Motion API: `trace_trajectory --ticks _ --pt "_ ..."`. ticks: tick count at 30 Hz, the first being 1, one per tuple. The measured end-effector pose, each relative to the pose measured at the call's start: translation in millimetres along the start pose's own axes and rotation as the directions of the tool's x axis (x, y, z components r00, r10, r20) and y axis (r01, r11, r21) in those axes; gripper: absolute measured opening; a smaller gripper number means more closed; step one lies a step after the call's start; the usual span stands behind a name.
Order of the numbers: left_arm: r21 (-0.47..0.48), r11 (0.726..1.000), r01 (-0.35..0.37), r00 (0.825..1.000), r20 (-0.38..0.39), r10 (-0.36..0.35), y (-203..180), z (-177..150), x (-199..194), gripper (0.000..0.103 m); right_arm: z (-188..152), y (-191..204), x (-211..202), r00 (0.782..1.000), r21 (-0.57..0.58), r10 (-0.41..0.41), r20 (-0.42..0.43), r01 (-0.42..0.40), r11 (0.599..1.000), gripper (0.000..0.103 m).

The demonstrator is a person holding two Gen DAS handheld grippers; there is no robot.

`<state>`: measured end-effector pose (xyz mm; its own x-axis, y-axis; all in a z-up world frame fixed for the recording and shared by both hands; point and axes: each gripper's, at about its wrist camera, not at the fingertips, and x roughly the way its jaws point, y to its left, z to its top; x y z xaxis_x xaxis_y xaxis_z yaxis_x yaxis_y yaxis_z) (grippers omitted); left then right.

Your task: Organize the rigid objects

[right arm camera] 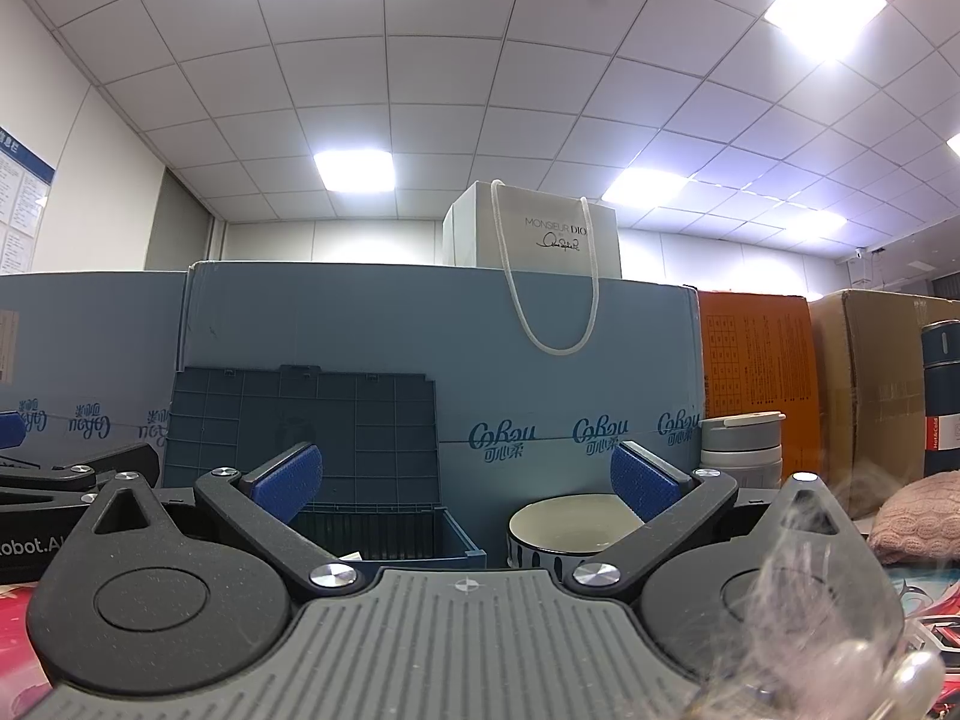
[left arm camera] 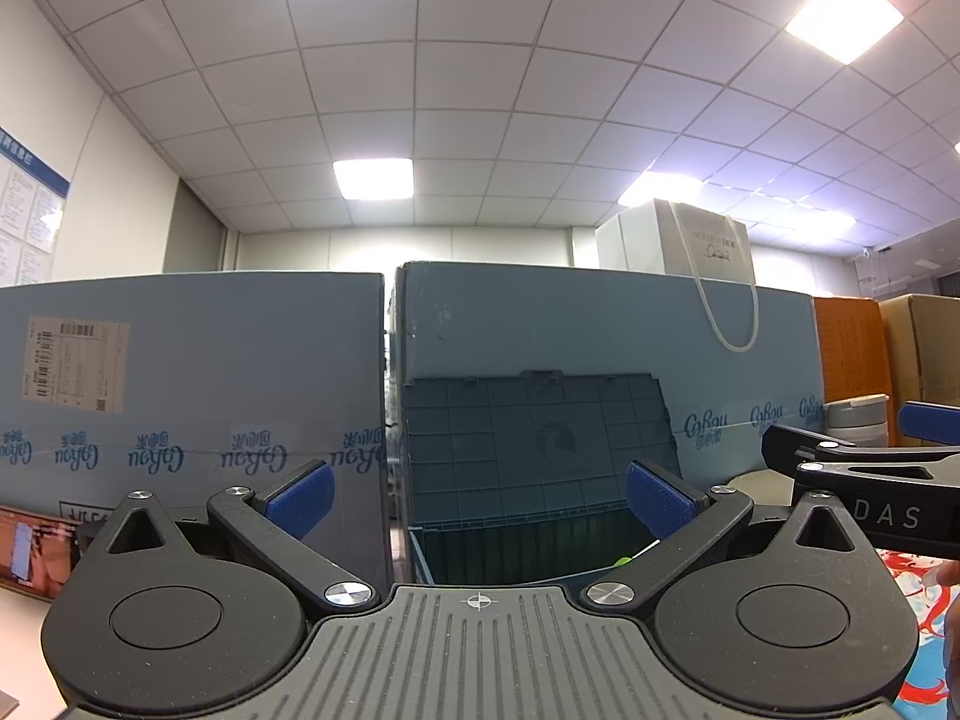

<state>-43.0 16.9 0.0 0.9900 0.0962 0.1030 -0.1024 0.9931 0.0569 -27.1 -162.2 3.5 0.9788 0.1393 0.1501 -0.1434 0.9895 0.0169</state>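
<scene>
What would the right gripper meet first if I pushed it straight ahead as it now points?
Probably the open blue storage bin and the striped bowl beside it: the open right gripper aims at the gap between them, with the blue carton behind. Depth is hard to judge here.

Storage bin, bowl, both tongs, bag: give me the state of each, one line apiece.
Storage bin: open, lid upright against the blue carton.
Bowl: upright, looks empty.
Left tongs: open, holding nothing.
Right tongs: open, holding nothing.
White paper bag: upright on the carton, handle hanging down.
</scene>
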Motion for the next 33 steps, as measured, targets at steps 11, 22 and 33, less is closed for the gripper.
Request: trace_trajectory --ticks 11,22,33 --pt "-0.001 1.000 -0.003 1.000 -0.002 0.003 0.2 0.2 0.8 0.103 -0.1 0.0 0.1 1.000 0.000 0.000 0.000 0.000 1.000 0.103" --pt "-0.004 1.000 -0.014 1.000 -0.013 0.014 0.1 0.5 3.1 0.103 -0.5 -1.4 -1.3 1.000 0.012 -0.009 0.000 0.009 1.000 0.103" --pt "-0.003 1.000 -0.013 1.000 -0.018 0.013 -0.1 0.1 3.5 0.103 -0.5 -0.7 -0.5 1.000 0.013 -0.009 -0.003 0.009 1.000 0.103"
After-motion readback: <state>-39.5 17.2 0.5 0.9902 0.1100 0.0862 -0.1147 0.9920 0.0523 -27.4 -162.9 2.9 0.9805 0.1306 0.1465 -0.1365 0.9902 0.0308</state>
